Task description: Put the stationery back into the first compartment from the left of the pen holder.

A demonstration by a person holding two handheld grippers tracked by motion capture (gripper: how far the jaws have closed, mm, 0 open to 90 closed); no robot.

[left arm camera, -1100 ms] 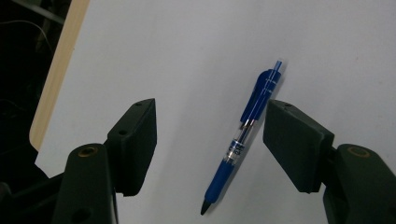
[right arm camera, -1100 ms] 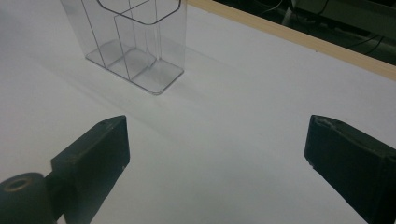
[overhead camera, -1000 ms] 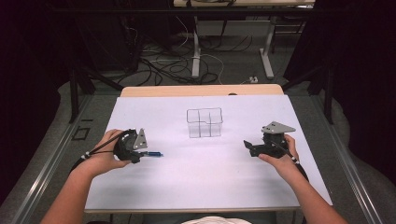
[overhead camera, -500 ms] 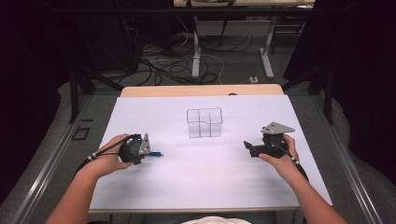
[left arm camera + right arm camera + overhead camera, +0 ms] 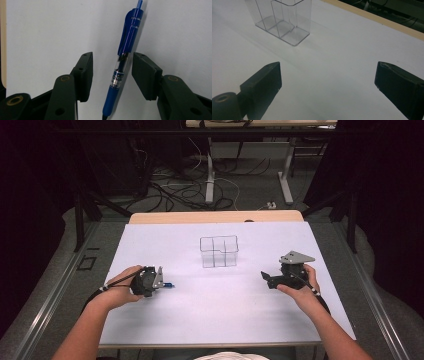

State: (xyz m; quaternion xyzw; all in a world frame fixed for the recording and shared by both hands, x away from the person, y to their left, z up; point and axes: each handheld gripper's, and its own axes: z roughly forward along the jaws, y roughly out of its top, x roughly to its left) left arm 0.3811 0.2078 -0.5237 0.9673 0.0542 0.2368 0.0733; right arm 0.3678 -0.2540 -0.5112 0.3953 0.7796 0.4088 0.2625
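Left gripper view shows the left tool [image 5: 112, 75] closing around the blue pen [image 5: 122, 62] lying on the table [image 5: 225, 320], pads not yet touching. Right tool [image 5: 328, 82] waits spread at 3 o'clock. An uneven squeeze could roll the pen away.

The one bit of lettering here sits on the blue pen [image 5: 121, 67], on the label inside its clear barrel section. Seen through the left gripper view, it runs lengthwise along the barrel in dark letters, and the ending looks like "ick"; the rest is too small and blurred to read.
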